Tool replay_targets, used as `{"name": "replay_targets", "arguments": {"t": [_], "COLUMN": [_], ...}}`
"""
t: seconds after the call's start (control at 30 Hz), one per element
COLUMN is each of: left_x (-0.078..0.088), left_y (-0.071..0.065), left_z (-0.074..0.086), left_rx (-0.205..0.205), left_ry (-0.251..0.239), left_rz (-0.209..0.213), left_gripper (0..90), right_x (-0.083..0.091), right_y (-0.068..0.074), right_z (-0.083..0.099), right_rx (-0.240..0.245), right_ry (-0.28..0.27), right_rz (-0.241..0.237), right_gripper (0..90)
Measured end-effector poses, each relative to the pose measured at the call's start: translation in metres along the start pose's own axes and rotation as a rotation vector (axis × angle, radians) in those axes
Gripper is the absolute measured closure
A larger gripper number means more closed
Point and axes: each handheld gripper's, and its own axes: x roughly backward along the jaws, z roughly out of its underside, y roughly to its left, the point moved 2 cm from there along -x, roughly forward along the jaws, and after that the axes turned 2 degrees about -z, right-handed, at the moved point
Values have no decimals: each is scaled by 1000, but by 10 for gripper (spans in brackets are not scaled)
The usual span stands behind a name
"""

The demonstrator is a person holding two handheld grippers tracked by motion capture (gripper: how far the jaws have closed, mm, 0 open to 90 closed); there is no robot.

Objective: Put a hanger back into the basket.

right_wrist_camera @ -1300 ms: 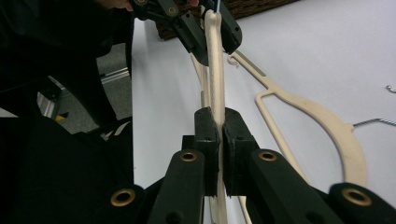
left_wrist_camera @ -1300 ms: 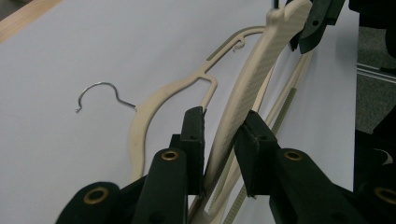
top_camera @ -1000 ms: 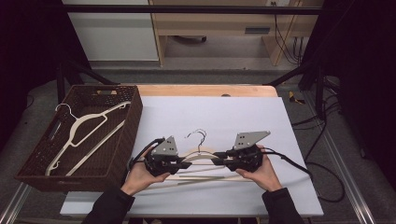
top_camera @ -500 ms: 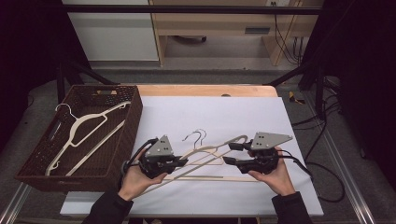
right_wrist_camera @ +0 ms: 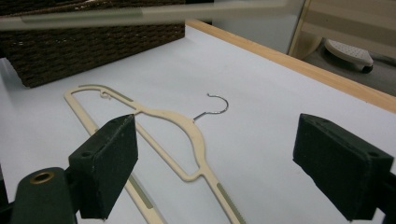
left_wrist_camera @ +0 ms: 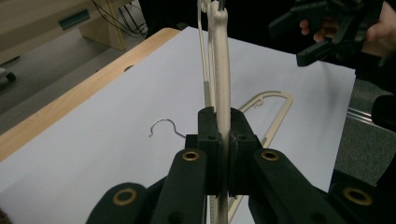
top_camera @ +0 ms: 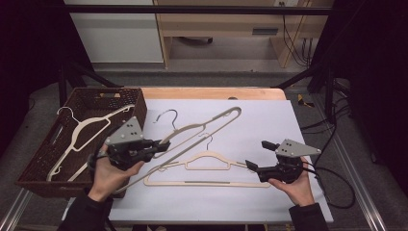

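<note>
Careful: your left gripper (top_camera: 161, 146), jaws clamped on the lifted hanger (top_camera: 202, 126) mid-frame, could snag the flat hanger (top_camera: 207, 163) below; your right gripper (top_camera: 256, 155), jaws just opened wide, holds nothing.

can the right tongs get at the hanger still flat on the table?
Probably yes. The right tongs are open and empty beside the flat hanger, with bare table around. The left tongs hold the other hanger tilted up, mostly clear of it.

black grippers (top_camera: 163, 146), grey plates, dark sleeves (top_camera: 84, 214)
</note>
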Motion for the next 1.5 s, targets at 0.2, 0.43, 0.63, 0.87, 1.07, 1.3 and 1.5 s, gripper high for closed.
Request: {"name": "replay_targets", "arguments": {"t": [0.2,0.43,0.63,0.87,1.07,1.3,1.5], "left_x": [23,39,52,69,82,93,102], "left_y": [27,60,95,136,158,176,188], "left_z": [-10,-7,10,39,62,86,107], "left_rx": [24,64,112,178,230,265,274], "left_ry": [-2,-11,-3,6,21,50,77], "left_rz": [-54,-102,-167,-220,-255,-277,-292], "left_gripper": [863,863,863,863,863,863,863], "right_x": [4,8,11,10,8,8,8], "right_y": [-4,-10,-14,-14,-14,-14,-14], "right_z": [7,17,19,20,21,21,21], "right_rx": [-17,-45,-54,-54,-50,-50,-51], "right_ry": [-3,0,-10,4,11,11,13], "right_rz": [35,86,107,110,109,111,113], "right_gripper": [108,75,70,67,66,64,64]}}
